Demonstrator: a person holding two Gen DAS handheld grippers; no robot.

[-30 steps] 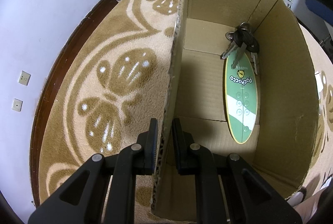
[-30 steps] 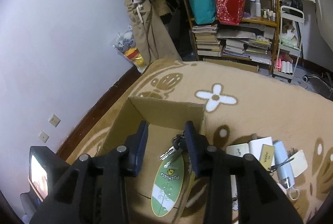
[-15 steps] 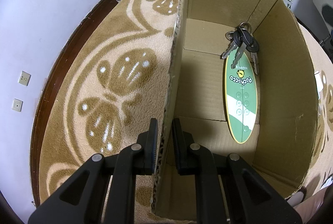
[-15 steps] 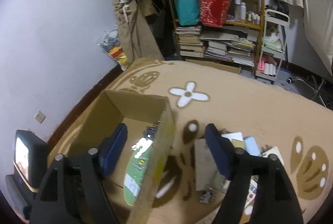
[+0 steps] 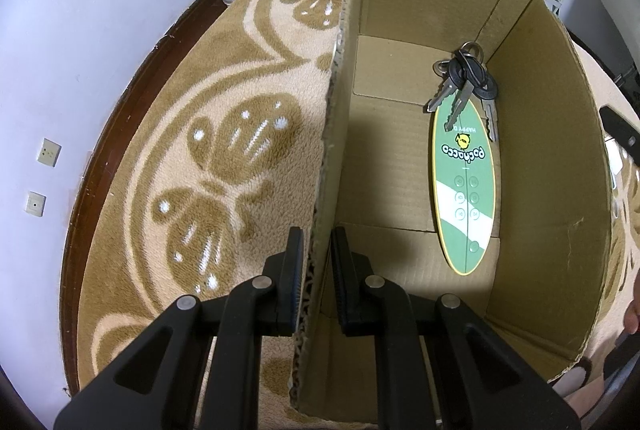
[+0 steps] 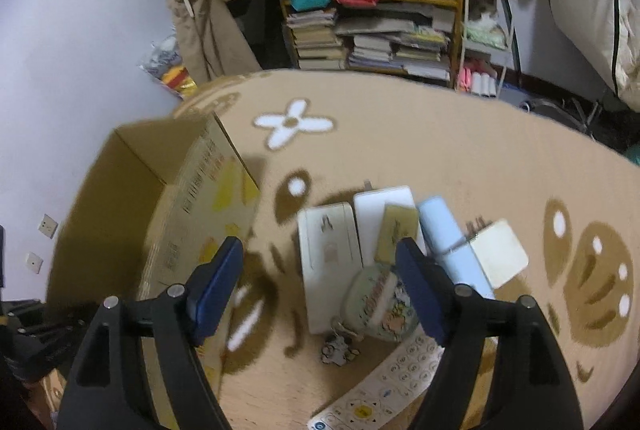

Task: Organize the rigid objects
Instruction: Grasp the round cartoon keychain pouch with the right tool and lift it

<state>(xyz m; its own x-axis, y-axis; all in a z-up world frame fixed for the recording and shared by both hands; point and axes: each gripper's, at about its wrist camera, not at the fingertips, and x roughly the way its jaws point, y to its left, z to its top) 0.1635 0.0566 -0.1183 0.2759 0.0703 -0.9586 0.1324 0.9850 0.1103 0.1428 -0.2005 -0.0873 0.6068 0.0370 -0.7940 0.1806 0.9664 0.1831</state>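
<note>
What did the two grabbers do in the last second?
The right gripper opened its jaws, left the keys in the cardboard box and swung right over the pile on the rug. The left gripper kept pinching the box wall.

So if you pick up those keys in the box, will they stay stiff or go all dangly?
Probably dangly: the keys hang loose on one ring, so grabbing one would likely let the rest swing. They look like metal, so likely heavy for their size. They lie partly on the green oval remote and might nudge it as they lift.
</note>
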